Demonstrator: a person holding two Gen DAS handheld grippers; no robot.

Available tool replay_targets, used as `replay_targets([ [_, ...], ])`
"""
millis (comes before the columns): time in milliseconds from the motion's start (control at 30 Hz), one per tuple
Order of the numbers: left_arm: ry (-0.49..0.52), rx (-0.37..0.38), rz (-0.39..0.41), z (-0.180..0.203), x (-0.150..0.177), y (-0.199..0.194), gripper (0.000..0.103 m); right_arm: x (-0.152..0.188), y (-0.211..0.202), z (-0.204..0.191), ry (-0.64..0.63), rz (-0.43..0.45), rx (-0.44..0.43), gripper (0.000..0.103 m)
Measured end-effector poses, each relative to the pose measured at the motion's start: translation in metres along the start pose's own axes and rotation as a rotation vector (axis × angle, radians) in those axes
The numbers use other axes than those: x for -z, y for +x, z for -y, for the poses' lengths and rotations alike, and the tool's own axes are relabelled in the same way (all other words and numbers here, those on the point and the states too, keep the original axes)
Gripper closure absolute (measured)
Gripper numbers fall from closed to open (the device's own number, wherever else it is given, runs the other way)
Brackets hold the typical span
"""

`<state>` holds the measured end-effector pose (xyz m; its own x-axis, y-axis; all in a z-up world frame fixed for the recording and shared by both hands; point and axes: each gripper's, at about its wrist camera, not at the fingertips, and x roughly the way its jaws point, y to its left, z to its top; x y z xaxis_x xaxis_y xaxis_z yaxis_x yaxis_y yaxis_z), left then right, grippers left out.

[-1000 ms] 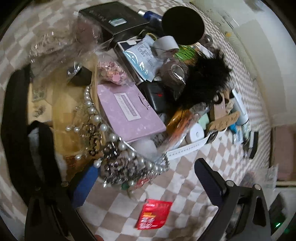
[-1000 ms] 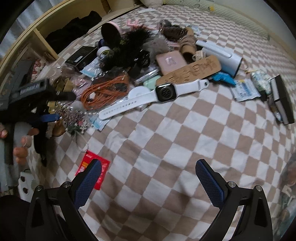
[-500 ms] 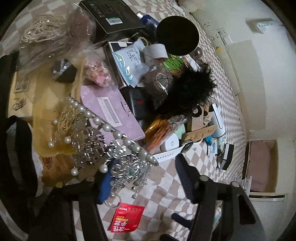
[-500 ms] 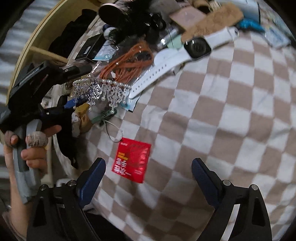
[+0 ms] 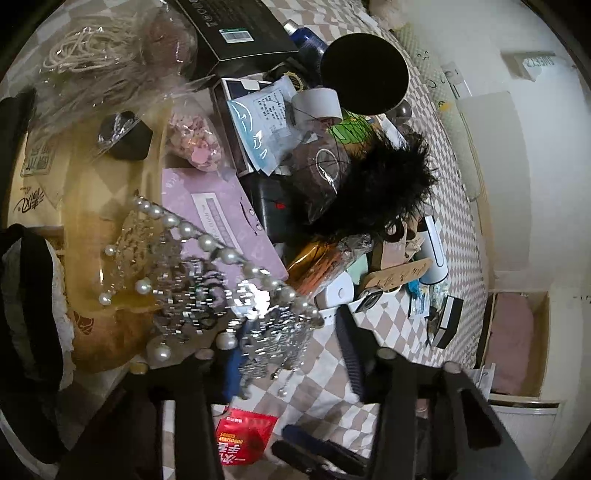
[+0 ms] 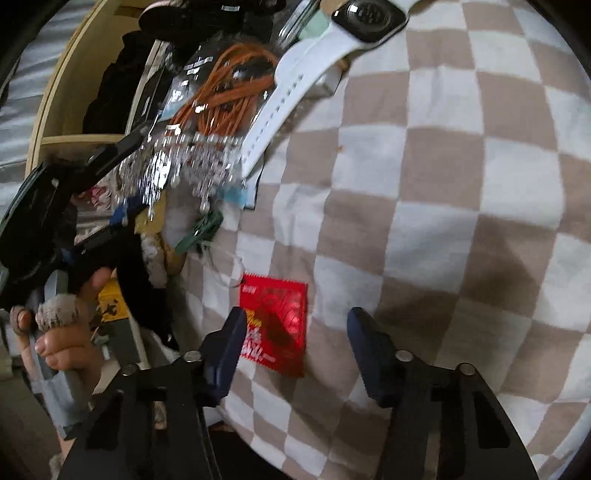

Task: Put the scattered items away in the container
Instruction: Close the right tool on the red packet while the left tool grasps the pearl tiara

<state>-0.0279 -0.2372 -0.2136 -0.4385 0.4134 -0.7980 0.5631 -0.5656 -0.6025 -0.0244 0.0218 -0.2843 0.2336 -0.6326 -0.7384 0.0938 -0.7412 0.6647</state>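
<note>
My left gripper (image 5: 288, 343) is shut on a silver pearl-studded tiara (image 5: 207, 280) and holds it lifted above the clutter; the tiara also shows in the right wrist view (image 6: 181, 162), hanging from that gripper. A red packet (image 6: 275, 325) lies flat on the checkered bedspread (image 6: 443, 192); it also shows in the left wrist view (image 5: 243, 439). My right gripper (image 6: 295, 332) is open and sits low over the red packet, its fingers either side of it. The yellowish container (image 5: 85, 206) lies at the left under the tiara.
A pile of items lies on the bedspread: a purple box (image 5: 218, 218), black feather piece (image 5: 384, 188), orange cable bundle (image 6: 229, 92), white smartwatch (image 6: 332, 44), black box (image 5: 236, 33) and round black disc (image 5: 364, 72). A wooden shelf (image 6: 59, 110) stands left.
The left gripper has closed on the tiara and raised it off the pile. The right gripper has moved down and left onto the red packet, its fingers narrowing around it.
</note>
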Motion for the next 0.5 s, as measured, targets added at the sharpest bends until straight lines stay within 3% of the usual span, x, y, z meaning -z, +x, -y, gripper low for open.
replay_targets([
  [167,-0.014,0.014,-0.004,-0.001,-0.002,-0.001,0.07,0.005,0.017,-0.01,-0.041,-0.061,-0.02,0.057],
  [400,-0.012,0.014,0.004,0.0,-0.003,-0.007,0.071,-0.003,0.026,-0.014,0.009,-0.071,-0.076,0.085],
  [500,-0.01,0.016,0.01,0.001,-0.003,-0.01,0.072,-0.007,0.021,-0.03,-0.019,-0.059,-0.111,0.085],
])
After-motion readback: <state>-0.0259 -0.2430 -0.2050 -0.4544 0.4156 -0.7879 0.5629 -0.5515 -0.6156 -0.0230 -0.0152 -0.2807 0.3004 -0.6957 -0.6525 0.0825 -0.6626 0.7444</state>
